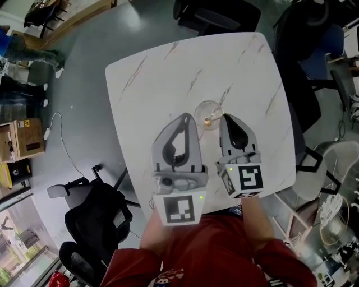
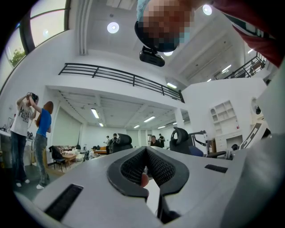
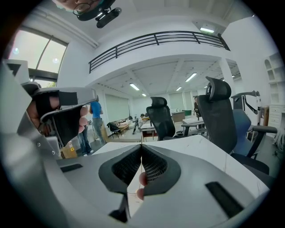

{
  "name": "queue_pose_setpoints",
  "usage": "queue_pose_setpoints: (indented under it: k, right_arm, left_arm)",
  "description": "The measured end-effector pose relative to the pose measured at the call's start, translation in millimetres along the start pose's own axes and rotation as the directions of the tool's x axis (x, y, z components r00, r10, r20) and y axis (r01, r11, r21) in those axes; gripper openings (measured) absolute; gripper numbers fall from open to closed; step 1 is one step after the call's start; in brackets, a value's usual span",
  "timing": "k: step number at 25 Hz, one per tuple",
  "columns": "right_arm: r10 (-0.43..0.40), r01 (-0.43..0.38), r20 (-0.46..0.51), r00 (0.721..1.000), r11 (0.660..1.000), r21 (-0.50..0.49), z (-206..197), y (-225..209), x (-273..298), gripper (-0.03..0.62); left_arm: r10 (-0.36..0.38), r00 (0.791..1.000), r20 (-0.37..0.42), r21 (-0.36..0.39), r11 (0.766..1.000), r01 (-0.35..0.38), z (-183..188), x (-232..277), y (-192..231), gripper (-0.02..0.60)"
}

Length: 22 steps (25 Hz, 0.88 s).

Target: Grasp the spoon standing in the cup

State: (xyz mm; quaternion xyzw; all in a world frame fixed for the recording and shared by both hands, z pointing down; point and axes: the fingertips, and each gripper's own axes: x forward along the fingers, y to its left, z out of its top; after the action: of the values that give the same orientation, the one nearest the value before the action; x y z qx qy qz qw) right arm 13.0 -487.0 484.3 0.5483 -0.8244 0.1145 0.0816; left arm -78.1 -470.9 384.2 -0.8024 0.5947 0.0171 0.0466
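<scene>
A clear glass cup [image 1: 208, 110] stands near the middle of the white marble table [image 1: 157, 73]. A gold spoon [image 1: 208, 119] stands in the cup and leans toward its right rim. My right gripper [image 1: 224, 116] has its tip at that rim with the jaws closed. In the right gripper view a thin spoon handle [image 3: 141, 156] runs upright between the closed jaws of the right gripper [image 3: 141, 147]. My left gripper [image 1: 187, 115] hangs just left of the cup, shut and holding nothing. In the left gripper view the left gripper [image 2: 145, 149] points out into the room.
Black office chairs stand around the table: one at the near left [image 1: 84, 221] and others at the far side [image 1: 216, 14]. A cardboard box [image 1: 25, 137] sits on the floor at left. The table's front edge lies close below both grippers. People [image 2: 31, 133] stand far off.
</scene>
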Motion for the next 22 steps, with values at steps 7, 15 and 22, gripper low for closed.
queue_pose_setpoints:
  k: [7, 15, 22]
  right_arm:
    - [-0.015, 0.016, 0.032, 0.999, 1.000, -0.014, 12.5, 7.3, -16.3, 0.017]
    - [-0.029, 0.032, 0.084, 0.996, 0.999, -0.034, 34.1, 18.2, -42.6, 0.015]
    - [-0.041, 0.048, 0.145, 0.989, 0.998, -0.049, 59.4, 26.1, -63.1, 0.017]
  left_arm:
    - [-0.007, 1.000, 0.015, 0.002, 1.000, 0.007, 12.3, -16.9, -3.0, 0.008]
    - [-0.012, 0.999, 0.035, 0.001, 1.000, 0.012, 30.9, -42.9, -9.2, 0.009]
    - [-0.024, 0.998, 0.057, 0.005, 1.000, 0.024, 49.7, -60.0, -12.8, 0.009]
